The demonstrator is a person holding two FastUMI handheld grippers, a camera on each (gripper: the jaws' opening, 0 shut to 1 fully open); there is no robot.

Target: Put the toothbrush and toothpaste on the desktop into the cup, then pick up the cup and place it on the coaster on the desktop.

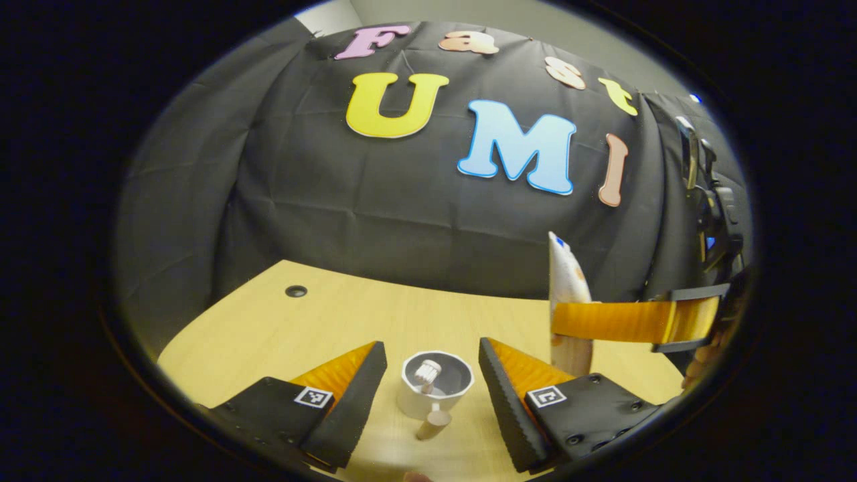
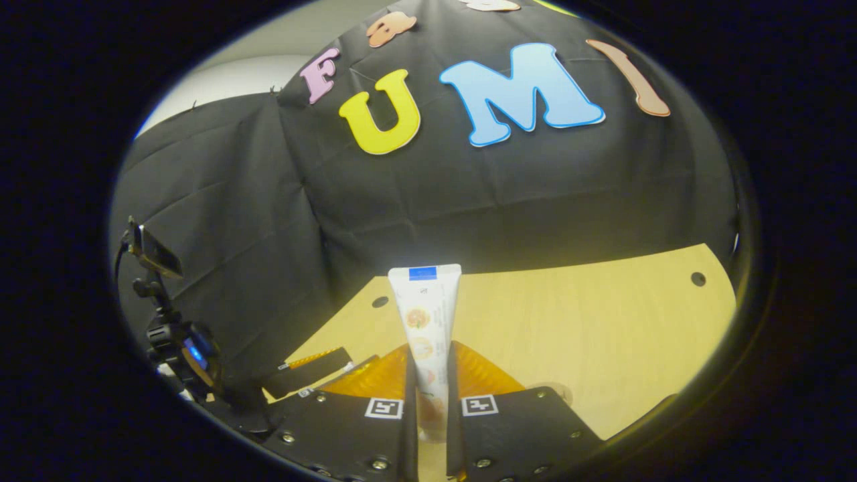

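Toothpaste (image 2: 428, 335) upright in right claw (image 2: 428, 402).

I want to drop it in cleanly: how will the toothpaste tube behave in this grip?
The toothpaste tube stands straight between the right hand-held gripper's fingers, so it seems fairly stiff. Its flat, thin body probably dents if squeezed harder. Tall above the cup, it will likely lean on the rim.

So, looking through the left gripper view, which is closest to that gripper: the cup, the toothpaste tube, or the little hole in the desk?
1. The cup, right between the left gripper's open fingers, with a toothbrush in it.
2. The toothpaste tube, off to the right and upright, held by the other gripper.
3. The hole in the desk, far back on the left near the cloth wall.
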